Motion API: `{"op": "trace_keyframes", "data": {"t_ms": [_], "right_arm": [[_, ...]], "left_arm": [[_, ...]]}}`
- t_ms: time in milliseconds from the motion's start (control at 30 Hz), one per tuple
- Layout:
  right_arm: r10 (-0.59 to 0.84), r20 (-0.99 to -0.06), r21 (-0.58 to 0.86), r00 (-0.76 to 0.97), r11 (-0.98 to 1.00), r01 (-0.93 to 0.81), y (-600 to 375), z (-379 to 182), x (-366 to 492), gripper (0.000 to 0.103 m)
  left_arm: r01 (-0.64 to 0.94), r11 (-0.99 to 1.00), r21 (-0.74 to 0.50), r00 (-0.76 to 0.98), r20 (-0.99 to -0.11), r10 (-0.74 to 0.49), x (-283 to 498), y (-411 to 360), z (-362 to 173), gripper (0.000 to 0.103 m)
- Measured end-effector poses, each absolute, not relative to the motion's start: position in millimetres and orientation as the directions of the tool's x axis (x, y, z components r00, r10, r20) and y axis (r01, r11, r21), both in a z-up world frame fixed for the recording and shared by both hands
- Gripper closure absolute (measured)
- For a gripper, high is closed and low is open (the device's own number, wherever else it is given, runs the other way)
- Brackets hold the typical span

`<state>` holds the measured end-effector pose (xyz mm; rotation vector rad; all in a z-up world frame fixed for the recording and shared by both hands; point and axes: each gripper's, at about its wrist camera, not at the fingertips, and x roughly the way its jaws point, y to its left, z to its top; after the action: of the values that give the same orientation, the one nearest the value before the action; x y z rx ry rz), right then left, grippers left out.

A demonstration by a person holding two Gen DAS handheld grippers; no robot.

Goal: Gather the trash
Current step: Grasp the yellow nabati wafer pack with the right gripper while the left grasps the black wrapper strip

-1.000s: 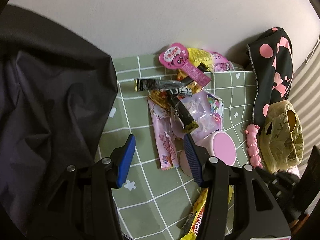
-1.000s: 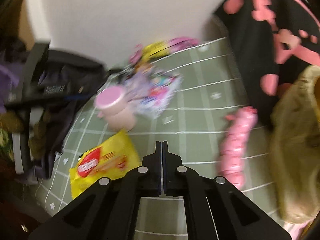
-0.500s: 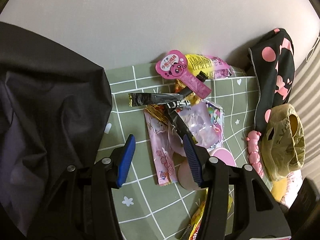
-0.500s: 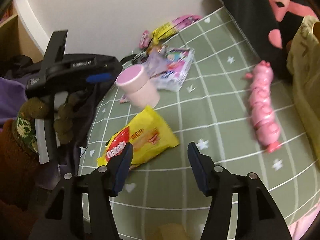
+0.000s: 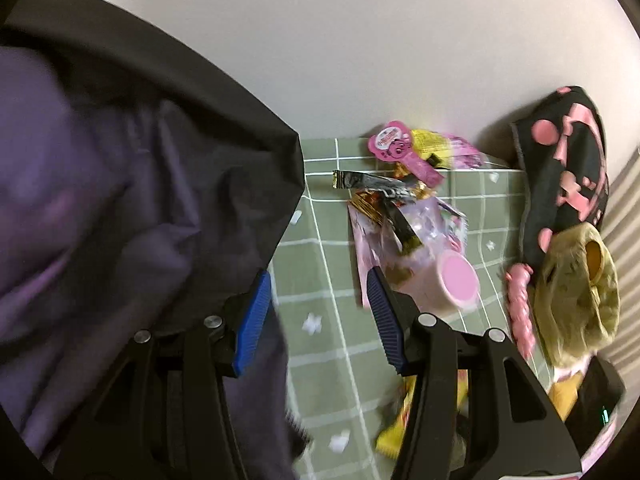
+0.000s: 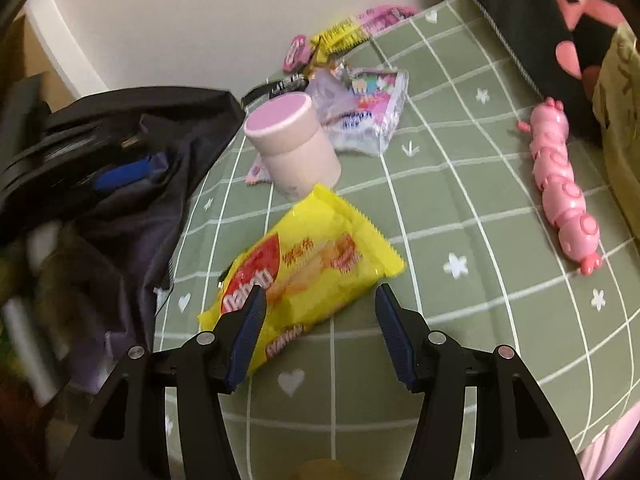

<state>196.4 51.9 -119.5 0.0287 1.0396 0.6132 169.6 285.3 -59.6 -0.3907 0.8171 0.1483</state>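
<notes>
Right hand-held gripper (image 6: 318, 326) newly open over glossy yellow wrapper (image 6: 304, 272).

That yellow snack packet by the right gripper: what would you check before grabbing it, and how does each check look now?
1. Right gripper open: ok.
2. Yellow packet partly between the fingers, pads not pressing: ok.
3. Packet lies free, pink cup just behind it: ok.
4. Black bag mouth open beside the packet: ok.
5. Left gripper holding the bag: cannot tell.
6. Pink toy clear of the grab: ok.
</notes>
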Motion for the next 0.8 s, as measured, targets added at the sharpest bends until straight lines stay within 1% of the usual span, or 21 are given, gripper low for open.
{"op": "trace_keyframes", "data": {"t_ms": [100, 200, 300, 367, 400, 433, 467, 500, 533, 600, 800], "right_arm": [[0.462, -0.777, 0.226, 0.427, 0.839, -0.495, 66, -124, 195, 0.049], [0.418, -0.778, 0.148, 0.469, 0.848, -0.509, 74, -125, 191, 0.049], [0.394, -0.783, 0.090, 0.481, 0.837, -0.540, 79, -125, 188, 0.050], [0.383, -0.784, 0.065, 0.488, 0.833, -0.550, 79, -125, 187, 0.056], [0.379, -0.787, 0.054, 0.486, 0.828, -0.558, 78, -125, 187, 0.062], [0.386, -0.790, 0.058, 0.477, 0.821, -0.568, 77, -123, 187, 0.073], [0.395, -0.793, 0.069, 0.464, 0.815, -0.576, 74, -121, 187, 0.076], [0.402, -0.798, 0.079, 0.450, 0.809, -0.583, 71, -120, 187, 0.085], [0.409, -0.802, 0.094, 0.435, 0.806, -0.585, 66, -116, 188, 0.089], [0.427, -0.798, 0.122, 0.425, 0.805, -0.580, 56, -108, 188, 0.091], [0.447, -0.735, 0.111, 0.510, 0.821, -0.560, 10, -63, 193, 0.092]], "left_arm": [[-0.306, 0.920, -0.246, 0.689, -0.724, 0.036, 150, 285, -52, 0.055], [-0.330, 0.904, -0.273, 0.686, -0.727, 0.031, 134, 289, -56, 0.055], [-0.327, 0.918, -0.222, 0.678, -0.732, 0.064, 129, 287, -58, 0.055], [-0.316, 0.927, -0.203, 0.675, -0.735, 0.069, 129, 282, -60, 0.055], [-0.311, 0.931, -0.191, 0.673, -0.736, 0.074, 128, 280, -61, 0.055], [-0.308, 0.934, -0.181, 0.674, -0.735, 0.080, 126, 278, -61, 0.055], [-0.304, 0.935, -0.185, 0.677, -0.733, 0.075, 126, 277, -61, 0.055], [-0.299, 0.934, -0.195, 0.679, -0.731, 0.065, 125, 276, -61, 0.055], [-0.298, 0.933, -0.199, 0.679, -0.731, 0.061, 127, 275, -61, 0.055], [-0.289, 0.932, -0.220, 0.687, -0.726, 0.042, 126, 275, -59, 0.055], [-0.236, 0.915, -0.328, 0.697, -0.713, -0.076, 144, 270, -59, 0.055]]}}
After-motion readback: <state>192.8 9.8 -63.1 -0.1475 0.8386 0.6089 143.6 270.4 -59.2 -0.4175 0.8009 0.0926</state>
